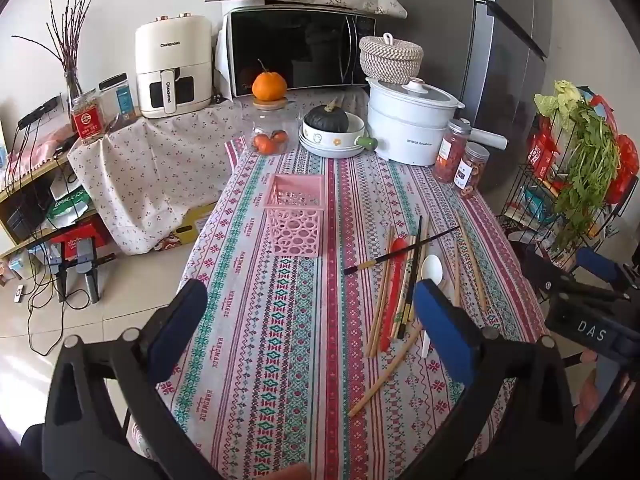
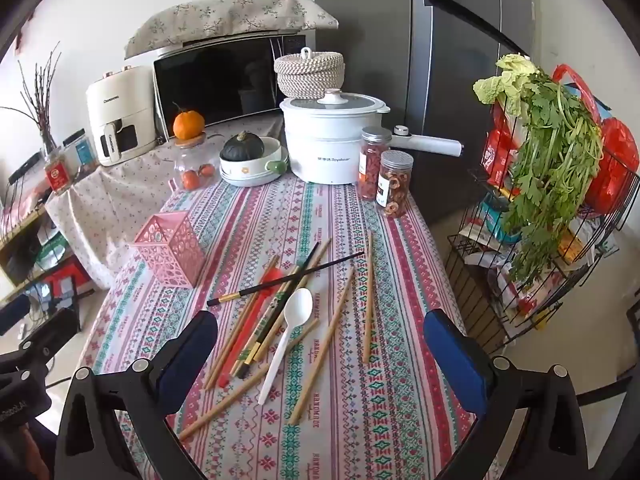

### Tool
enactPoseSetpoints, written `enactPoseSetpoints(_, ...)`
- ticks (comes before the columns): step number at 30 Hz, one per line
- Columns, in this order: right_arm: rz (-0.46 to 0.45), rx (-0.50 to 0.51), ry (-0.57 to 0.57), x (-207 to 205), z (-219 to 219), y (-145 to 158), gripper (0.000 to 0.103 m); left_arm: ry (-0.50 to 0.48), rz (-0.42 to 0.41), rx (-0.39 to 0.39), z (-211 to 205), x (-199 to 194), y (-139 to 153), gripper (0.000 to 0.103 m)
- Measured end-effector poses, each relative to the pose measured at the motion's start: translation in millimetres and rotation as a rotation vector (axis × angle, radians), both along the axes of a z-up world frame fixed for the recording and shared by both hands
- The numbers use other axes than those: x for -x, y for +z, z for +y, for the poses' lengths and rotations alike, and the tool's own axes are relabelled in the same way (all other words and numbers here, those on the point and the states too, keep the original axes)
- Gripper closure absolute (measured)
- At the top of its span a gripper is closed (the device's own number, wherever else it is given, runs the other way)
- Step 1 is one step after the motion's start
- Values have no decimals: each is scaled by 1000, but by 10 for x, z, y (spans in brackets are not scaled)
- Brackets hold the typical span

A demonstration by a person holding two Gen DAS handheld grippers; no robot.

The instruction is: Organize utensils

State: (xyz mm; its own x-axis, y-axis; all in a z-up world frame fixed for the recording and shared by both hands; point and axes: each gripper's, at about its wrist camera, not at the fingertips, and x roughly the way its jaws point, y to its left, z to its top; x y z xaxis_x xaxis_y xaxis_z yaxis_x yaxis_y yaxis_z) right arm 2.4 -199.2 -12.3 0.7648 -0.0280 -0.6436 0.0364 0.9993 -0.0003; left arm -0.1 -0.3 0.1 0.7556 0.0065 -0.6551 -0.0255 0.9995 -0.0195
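A pink perforated utensil basket point(image 1: 297, 216) stands upright on the patterned tablecloth point(image 1: 288, 360); it also shows in the right wrist view point(image 2: 173, 255). To its right lies a loose pile: several wooden chopsticks point(image 2: 320, 356), black chopsticks point(image 2: 286, 280), a red spoon point(image 2: 256, 312) and a white plastic spoon point(image 2: 289, 328). The pile shows in the left wrist view with the white spoon point(image 1: 432, 270) and red spoon point(image 1: 394, 280). My left gripper point(image 1: 310, 316) is open and empty, above the table's near left. My right gripper point(image 2: 320, 344) is open and empty, hovering over the near end of the pile.
At the table's back stand a white electric pot point(image 2: 330, 144), two snack jars point(image 2: 394, 188), a bowl with a dark squash point(image 2: 248, 156) and a glass jar with an orange on top point(image 2: 192, 160). A wire rack with greens point(image 2: 552, 184) stands right of the table.
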Motion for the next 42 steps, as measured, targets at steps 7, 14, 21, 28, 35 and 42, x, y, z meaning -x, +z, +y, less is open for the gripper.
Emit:
enactPoseSetpoints(7, -1, -7, -4, -15, 2, -29, 0, -5, -6, -7, -53, 55, -36, 1)
enactPoseSetpoints(14, 11, -11, 5, -33, 7, -40, 0, 3, 15, 11, -2, 2, -46, 1)
enactPoseSetpoints(21, 13, -7, 20, -45, 30, -38, 0, -2, 20, 10, -12, 15, -65, 1)
enactPoseSetpoints(28, 21, -17, 25, -47, 32, -52, 0, 7, 26, 6, 0, 9, -72, 1)
enactPoseSetpoints(35, 22, -16, 25, -53, 33, -56, 0, 8, 28, 4, 5, -11, -61, 1)
enactPoseSetpoints(42, 21, -16, 25, -45, 36, -59, 0, 6, 29, 5, 9, -6, -66, 1)
